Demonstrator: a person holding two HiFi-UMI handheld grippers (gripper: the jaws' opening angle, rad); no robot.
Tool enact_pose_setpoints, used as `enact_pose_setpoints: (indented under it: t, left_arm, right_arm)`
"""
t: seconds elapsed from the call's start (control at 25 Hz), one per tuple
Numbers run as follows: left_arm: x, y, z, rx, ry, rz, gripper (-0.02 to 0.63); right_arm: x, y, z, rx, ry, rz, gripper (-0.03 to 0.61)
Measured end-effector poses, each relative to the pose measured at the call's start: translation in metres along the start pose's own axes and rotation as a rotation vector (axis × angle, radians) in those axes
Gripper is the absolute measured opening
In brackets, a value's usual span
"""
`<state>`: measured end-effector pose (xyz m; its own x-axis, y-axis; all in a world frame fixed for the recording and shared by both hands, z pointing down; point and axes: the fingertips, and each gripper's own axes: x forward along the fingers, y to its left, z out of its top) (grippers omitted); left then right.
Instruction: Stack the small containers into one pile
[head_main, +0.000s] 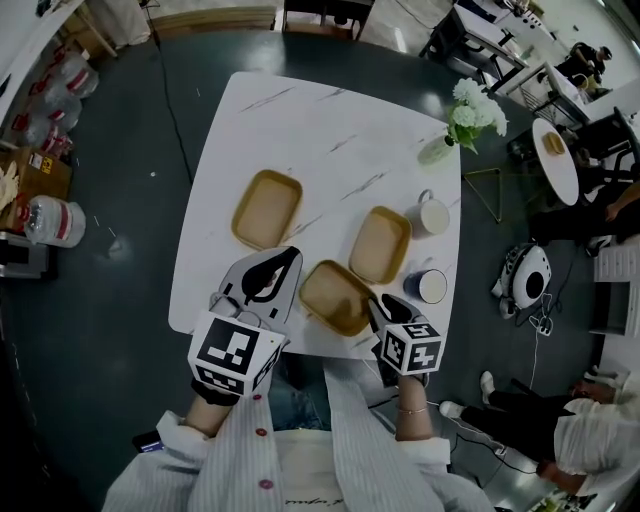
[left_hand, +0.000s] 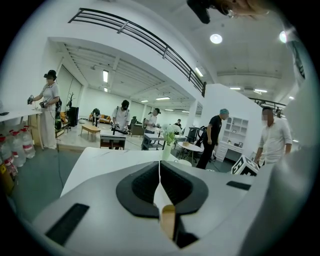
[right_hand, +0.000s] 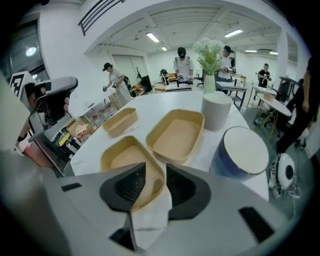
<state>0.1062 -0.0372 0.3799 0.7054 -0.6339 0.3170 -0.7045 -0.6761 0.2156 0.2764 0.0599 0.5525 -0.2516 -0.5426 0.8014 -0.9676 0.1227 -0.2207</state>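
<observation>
Three shallow tan containers lie apart on the white marble table (head_main: 330, 130): a far-left one (head_main: 266, 208) (right_hand: 120, 120), a right one (head_main: 380, 244) (right_hand: 177, 135) and a near one (head_main: 335, 296) (right_hand: 122, 157). My right gripper (head_main: 378, 305) (right_hand: 155, 172) is at the near container's right corner. Its jaws stand open, with that corner's rim between them and a gap on the outer side. My left gripper (head_main: 290, 256) (left_hand: 159, 167) hovers over the table's front left, between the far-left and near containers. Its jaws are shut and hold nothing.
A blue cup (head_main: 432, 285) (right_hand: 242, 150) stands just right of my right gripper, with a white mug (head_main: 432, 214) (right_hand: 216, 110) behind it. A vase of white flowers (head_main: 455, 125) (right_hand: 209, 75) is at the far right corner. People and other tables fill the room around.
</observation>
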Motion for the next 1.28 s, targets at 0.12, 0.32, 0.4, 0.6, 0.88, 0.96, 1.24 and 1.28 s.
enact_pose_setpoints:
  t: [0.12, 0.32, 0.4, 0.6, 0.88, 0.96, 1.24, 1.28]
  left_arm:
    - [0.003, 0.000, -0.003, -0.001, -0.001, 0.014, 0.021]
    - [0.003, 0.001, -0.006, -0.005, 0.001, 0.033, 0.021]
    - [0.004, -0.001, -0.007, -0.004, 0.001, 0.034, 0.021]
    - [0.003, -0.005, -0.008, 0.004, 0.003, 0.031, 0.021]
    - [-0.002, -0.002, -0.010, -0.001, 0.007, 0.041, 0.021]
    - [-0.003, 0.001, -0.011, -0.003, 0.007, 0.044, 0.021]
    - [-0.010, 0.019, -0.011, -0.005, 0.013, 0.054, 0.021]
    - [-0.012, 0.022, -0.011, -0.006, 0.015, 0.055, 0.021]
  right_arm:
    - [0.008, -0.006, -0.012, 0.049, 0.032, 0.020, 0.124]
    - [0.014, -0.009, -0.025, 0.101, 0.069, 0.050, 0.127]
    - [0.016, -0.008, -0.030, 0.115, 0.087, 0.062, 0.127]
    - [0.020, -0.007, -0.044, 0.152, 0.145, 0.084, 0.127]
    - [0.021, -0.013, -0.048, 0.139, 0.176, 0.028, 0.052]
    - [0.022, -0.015, -0.049, 0.114, 0.186, 0.005, 0.038]
    - [0.025, -0.006, -0.042, 0.099, 0.187, -0.008, 0.023]
    - [0.025, -0.004, -0.040, 0.096, 0.184, -0.006, 0.023]
